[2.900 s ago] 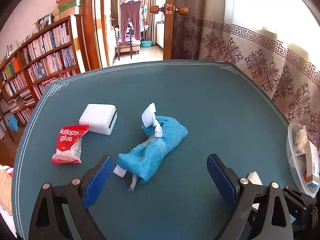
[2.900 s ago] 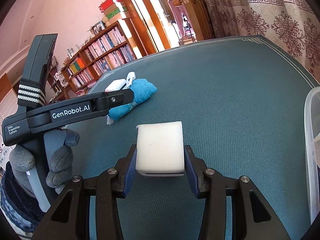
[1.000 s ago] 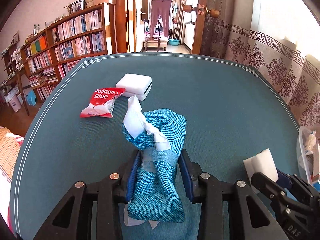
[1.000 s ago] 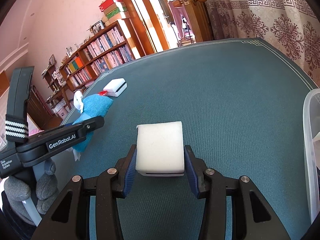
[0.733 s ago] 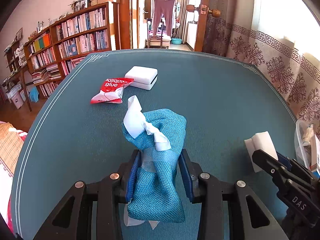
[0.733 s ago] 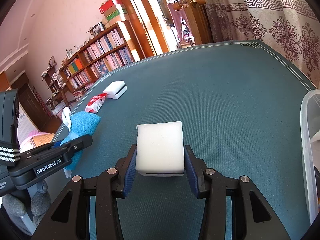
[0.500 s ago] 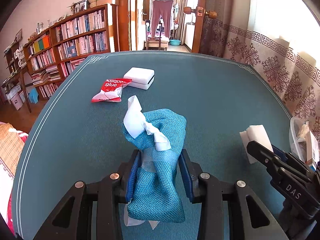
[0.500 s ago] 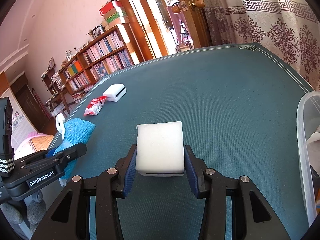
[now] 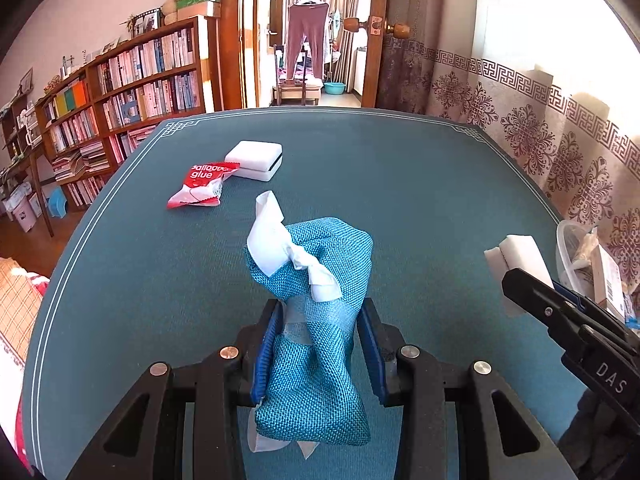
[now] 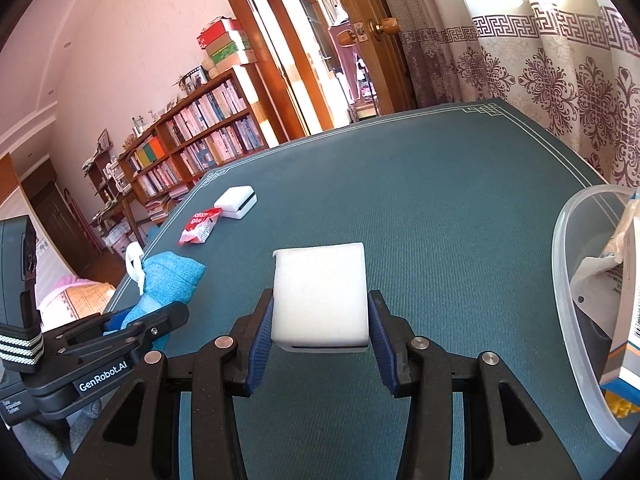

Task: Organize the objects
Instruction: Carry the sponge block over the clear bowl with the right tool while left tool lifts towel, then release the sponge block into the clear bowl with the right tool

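The left claw (image 9: 320, 354) is squeezing the soft, light pouch (image 9: 316, 320) at its taped waist, while the right claw (image 10: 320, 334) is clamping a squashy sponge (image 10: 320, 294) by its sides, bin (image 10: 572, 320) lying to its right.

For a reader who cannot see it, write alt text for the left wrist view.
The left gripper clamps a blue pouch above a teal table. Behind lie a red packet and white box; at right, the right gripper holds a white block.
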